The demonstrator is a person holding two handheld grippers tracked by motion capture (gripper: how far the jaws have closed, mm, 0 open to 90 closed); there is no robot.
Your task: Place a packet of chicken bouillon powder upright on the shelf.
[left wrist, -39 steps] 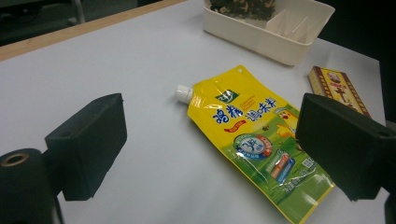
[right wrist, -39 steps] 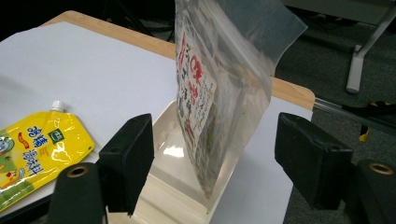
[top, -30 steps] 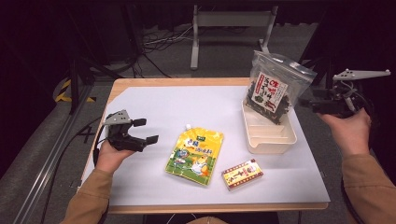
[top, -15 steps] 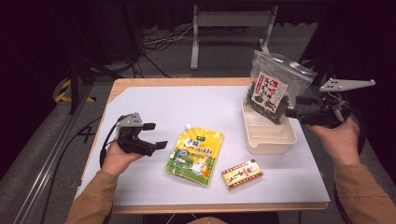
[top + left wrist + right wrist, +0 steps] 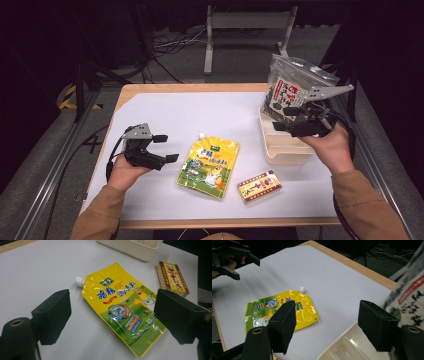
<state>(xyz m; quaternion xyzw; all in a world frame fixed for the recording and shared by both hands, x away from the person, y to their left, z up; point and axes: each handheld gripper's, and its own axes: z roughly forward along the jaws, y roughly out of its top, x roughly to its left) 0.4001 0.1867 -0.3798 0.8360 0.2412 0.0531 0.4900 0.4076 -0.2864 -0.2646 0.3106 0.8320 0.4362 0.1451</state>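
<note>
- Yellow spout pouch (image 5: 209, 166) lies flat on the white tabletop (image 5: 200, 112), lower centre of the high view, with its white cap toward the upper left of its body.
- Your left tool (image 5: 161, 148) sits just left of the pouch at the centre left of the frame, jaws spread wide and gripping nothing. In the left gripper view the pouch (image 5: 122, 310) lies between and beyond the two black jaws, so judge this as the approach, not yet a grasp.
- Your right tool (image 5: 282, 119) hovers at the right of the frame over the cream bin (image 5: 280, 150), jaws apart and empty, close to the dark seaweed bag (image 5: 290, 92) standing in that bin.
- Done so far, judging by how things lie: the seaweed bag is in the bin.
- Left to do: the pouch is untouched on the tabletop, and the small red-and-yellow box (image 5: 259, 186) rests at the lower right, between pouch and bin.
- You'll likely need to lower the left tool onto a pouch edge before closing.
</note>
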